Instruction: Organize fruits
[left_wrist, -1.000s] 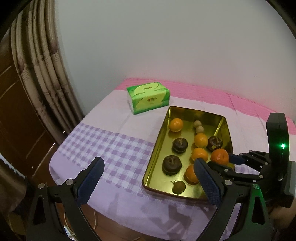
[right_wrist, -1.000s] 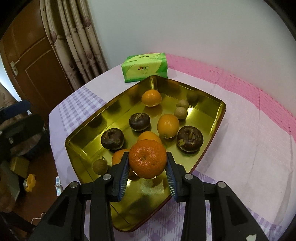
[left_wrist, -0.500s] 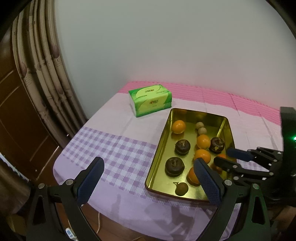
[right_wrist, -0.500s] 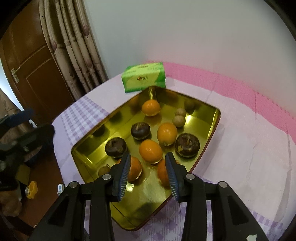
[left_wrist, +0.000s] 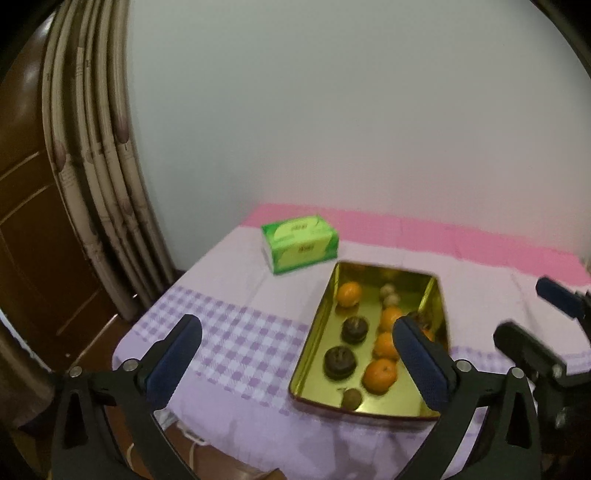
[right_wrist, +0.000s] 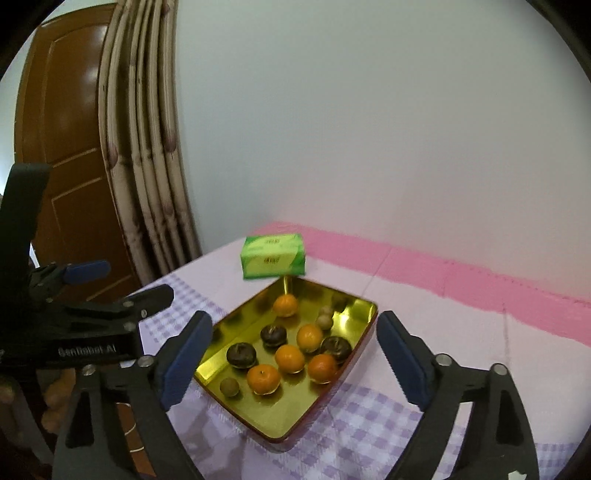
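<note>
A gold tray on the tablecloth holds several oranges, three dark brown fruits and small tan ones. My right gripper hovers back from the tray's near corner. Its jaws are opening wide and nothing sits between them. In the left wrist view the tray lies ahead and to the right, with an orange near its front. My left gripper is raised off the table, its jaws opening and empty. The right gripper shows at that view's right edge.
A green tissue box stands just behind the tray, near the pink strip along the white wall. Curtains and a brown door are at the left. The left gripper fills the right wrist view's left side.
The right gripper let go of the orange, which now lies in the tray, then pulled back and up with its jaws spread. The left gripper also rose and drew back.
</note>
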